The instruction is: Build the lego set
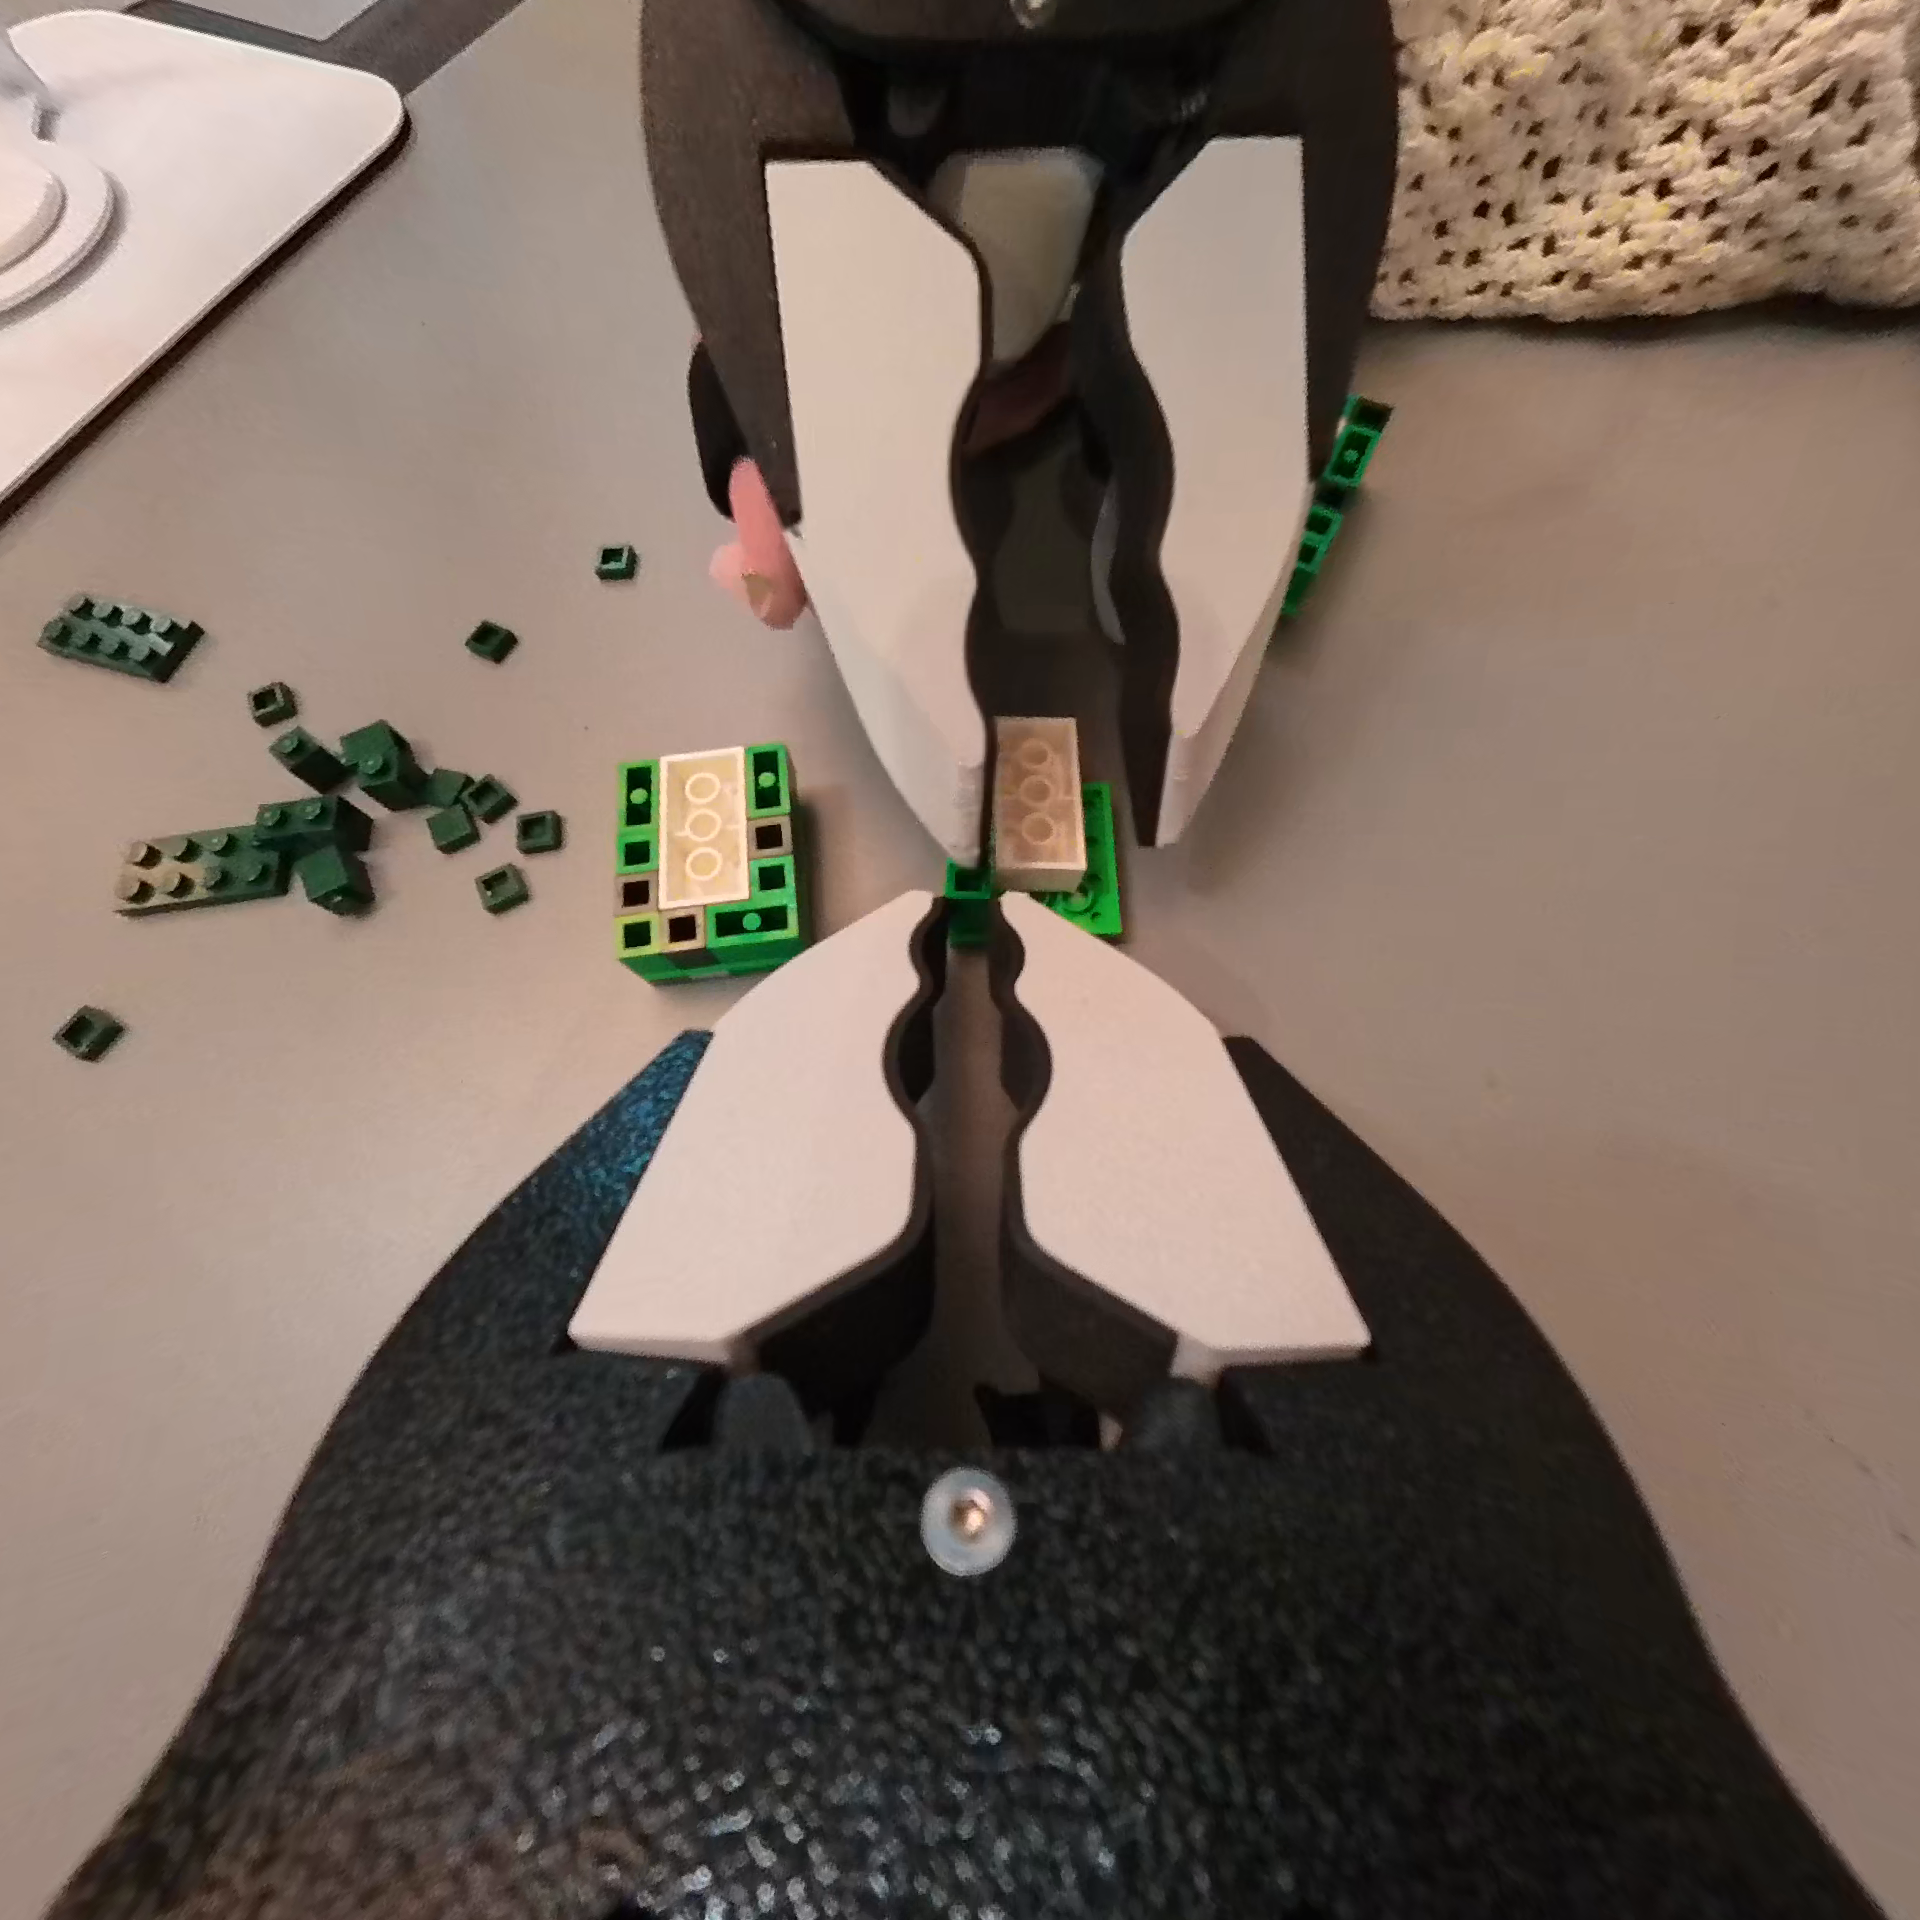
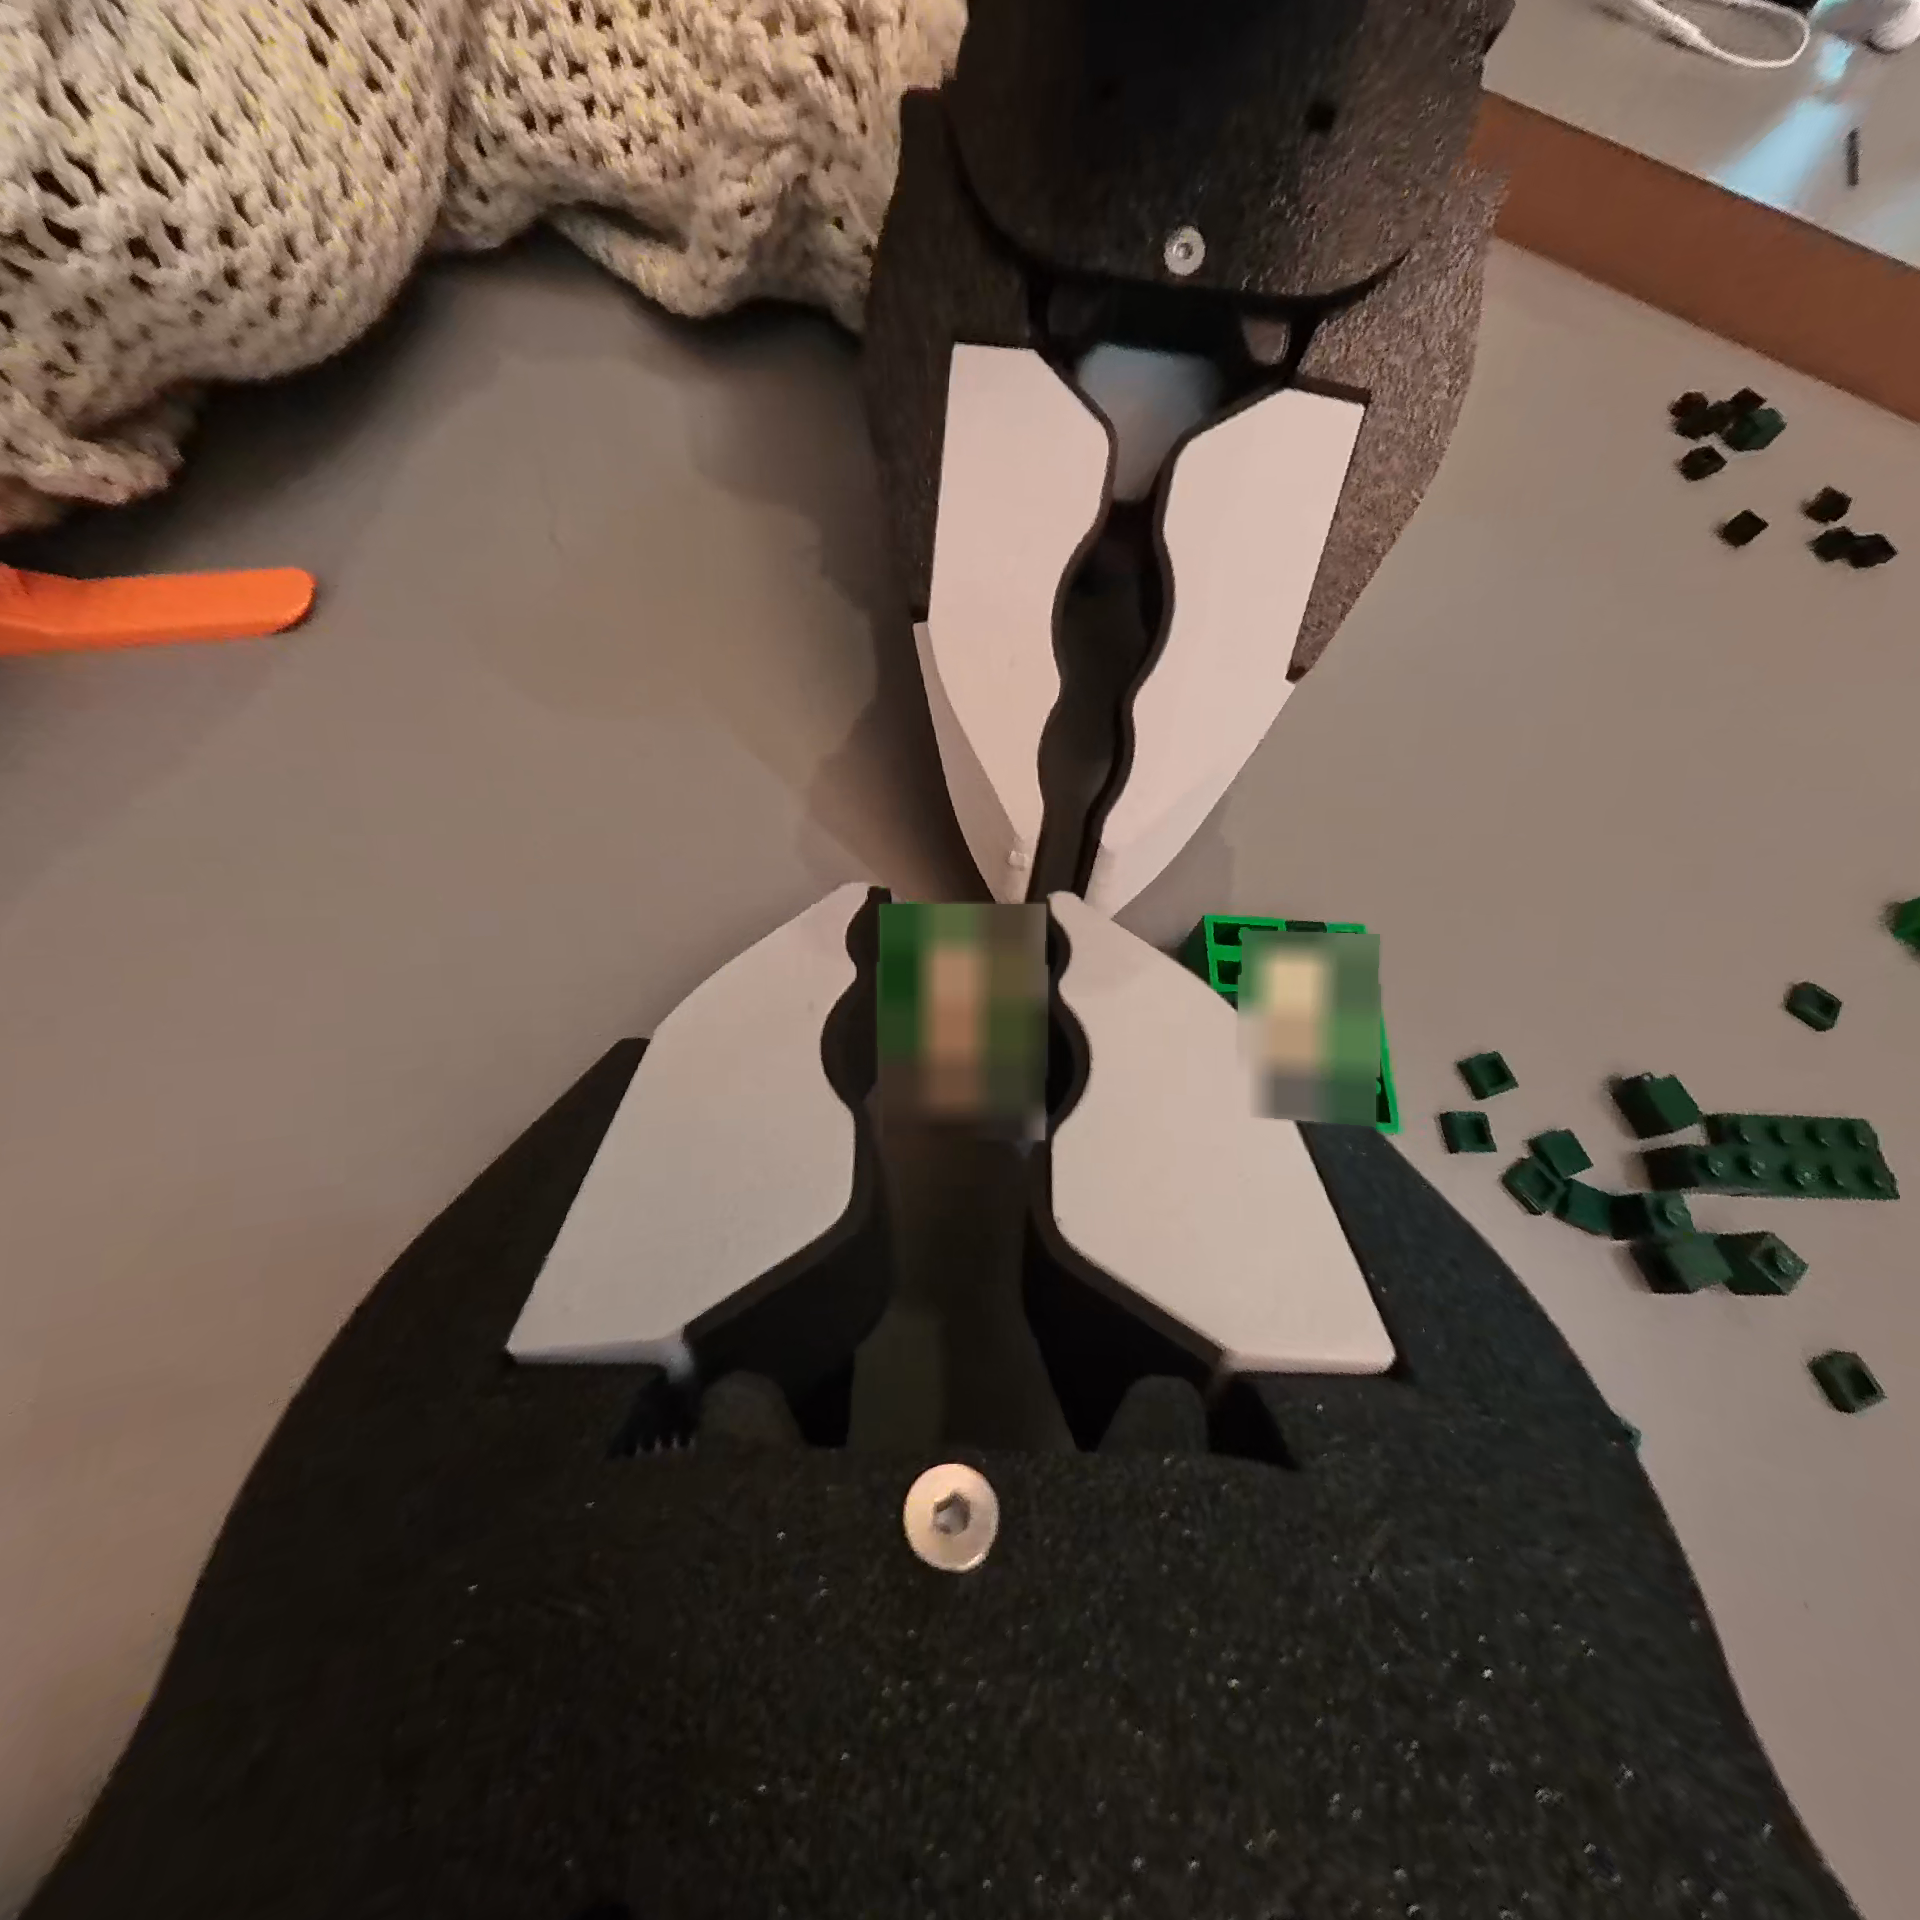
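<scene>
My right gripper (image 2: 961,906) is shut on a bright green block with a white brick on top (image 2: 961,1029), and holds it just above the grey table. In the left wrist view the right gripper (image 1: 1065,831) comes in from the top with this block (image 1: 1039,805). My left gripper (image 1: 971,916) is shut on a small bright green brick (image 1: 971,902) at the block's near edge. In the right wrist view the left gripper (image 2: 1039,876) meets the block's far end. A second green block with a white brick (image 1: 712,862) stands on the table, and also shows in the right wrist view (image 2: 1309,1029).
Several loose dark green pieces (image 1: 260,821) lie in a pile, seen also in the right wrist view (image 2: 1714,1195). A cream knitted cloth (image 2: 312,208), an orange tool (image 2: 156,608), a white stand base (image 1: 156,208) and a strip of green bricks (image 1: 1340,488) lie around. Both grippers' tips are close together, under 4 cm apart.
</scene>
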### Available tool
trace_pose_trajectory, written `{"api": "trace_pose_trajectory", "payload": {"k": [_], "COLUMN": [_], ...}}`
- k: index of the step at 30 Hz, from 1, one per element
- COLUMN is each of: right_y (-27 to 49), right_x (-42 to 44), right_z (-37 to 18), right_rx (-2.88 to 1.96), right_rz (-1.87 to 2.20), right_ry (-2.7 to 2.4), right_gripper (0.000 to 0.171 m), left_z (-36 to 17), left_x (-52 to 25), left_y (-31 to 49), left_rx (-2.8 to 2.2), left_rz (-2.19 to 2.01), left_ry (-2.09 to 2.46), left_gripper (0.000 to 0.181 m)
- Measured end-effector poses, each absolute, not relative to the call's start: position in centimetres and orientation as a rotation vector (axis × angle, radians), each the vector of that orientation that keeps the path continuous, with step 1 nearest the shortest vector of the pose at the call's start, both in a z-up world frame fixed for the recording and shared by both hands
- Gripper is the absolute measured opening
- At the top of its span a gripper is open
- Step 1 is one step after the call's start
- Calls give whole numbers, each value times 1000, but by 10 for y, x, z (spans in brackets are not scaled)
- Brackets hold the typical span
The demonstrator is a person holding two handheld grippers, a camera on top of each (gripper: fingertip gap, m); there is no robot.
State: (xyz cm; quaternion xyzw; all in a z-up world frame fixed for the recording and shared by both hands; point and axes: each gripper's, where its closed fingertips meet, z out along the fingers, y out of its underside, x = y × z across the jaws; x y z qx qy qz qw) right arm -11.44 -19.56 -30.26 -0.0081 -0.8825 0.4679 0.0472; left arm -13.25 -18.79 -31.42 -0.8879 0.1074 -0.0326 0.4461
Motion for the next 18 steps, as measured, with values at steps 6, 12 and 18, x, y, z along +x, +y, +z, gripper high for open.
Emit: {"api": "trace_pose_trajectory", "payload": {"k": [6, 12, 18], "right_y": [-196, -198, -198], "right_x": [-114, -115, -114], "right_z": [-308, -308, -309], "right_rx": [-29, -43, -65], "right_rz": [1364, 1368, 1328], "right_ry": [-2717, -2712, -2726], "right_gripper": [24, 26, 24], "left_z": [-314, -314, -314], "left_x": [-132, -132, -132], "left_y": [-188, -189, -190], "left_rx": [-2206, -2215, -2219], "left_rz": [-79, -88, -124], "left_ry": [260, 248, 213], "left_gripper": [7, 7, 7]}}
